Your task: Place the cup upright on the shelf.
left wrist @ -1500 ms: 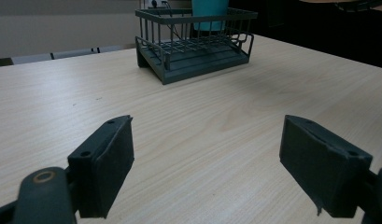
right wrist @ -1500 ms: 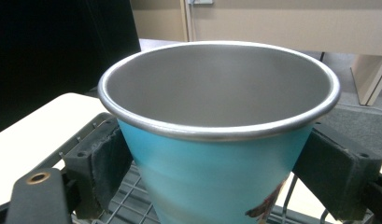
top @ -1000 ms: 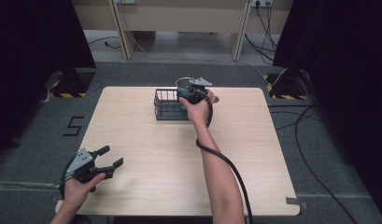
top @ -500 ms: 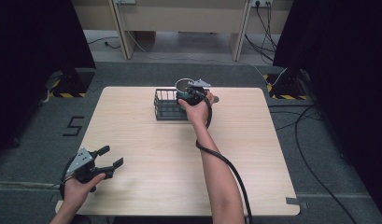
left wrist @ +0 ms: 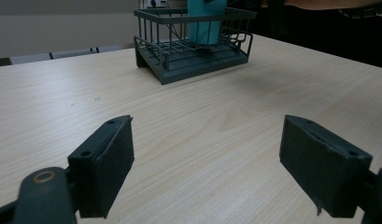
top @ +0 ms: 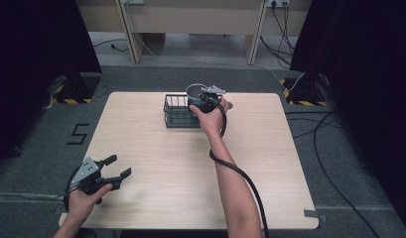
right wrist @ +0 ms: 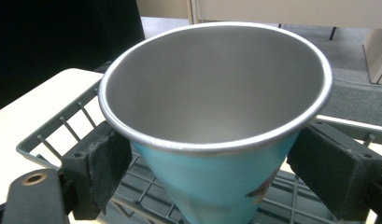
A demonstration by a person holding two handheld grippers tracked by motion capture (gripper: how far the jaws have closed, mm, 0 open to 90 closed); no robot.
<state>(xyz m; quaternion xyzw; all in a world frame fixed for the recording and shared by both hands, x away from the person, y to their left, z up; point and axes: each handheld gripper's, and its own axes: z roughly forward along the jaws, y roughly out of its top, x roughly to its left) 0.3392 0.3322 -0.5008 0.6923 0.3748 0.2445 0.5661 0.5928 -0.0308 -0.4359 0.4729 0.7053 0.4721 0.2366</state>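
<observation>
Nearest the person, at the front left corner of a pale wooden worktop (top: pixel 156 168), the left hand (top: pixel 84 201) holds the left gripper (top: pixel 120 167) low over the wood. Its two black jaws stand wide apart with nothing between them. In the left gripper view, bare wood grain shows through the gap, and the jaws point across the worktop toward the far side.

The right forearm (top: pixel 230 178) stretches from the front edge up the middle of the worktop, a black cable (top: pixel 240 173) trailing alongside it. The right hand (top: pixel 210 116) grips the right gripper (top: pixel 203 101) at the far side of the worktop.

There a dark grey wire basket (top: pixel 178 111) sits on the wood, well apart from the left gripper. It has upright wire walls and a grid floor. In the left gripper view a teal cup (left wrist: pixel 205 21) stands upright inside the basket, toward its right part, its base at or just above the grid floor.

In the right gripper view, the cup (right wrist: pixel 216 182) sits between the two black jaws. It is teal outside, with a bare metal inside and a rolled metal rim, and it widens toward the top. The jaws stand on either side of its wall just under the rim, the left pad (right wrist: pixel 102 161) touching it; whether the right pad presses on it cannot be told. Basket wires show below and behind the cup.

Beyond the worktop lie grey carpet (top: pixel 200 79) and pale furniture legs.
</observation>
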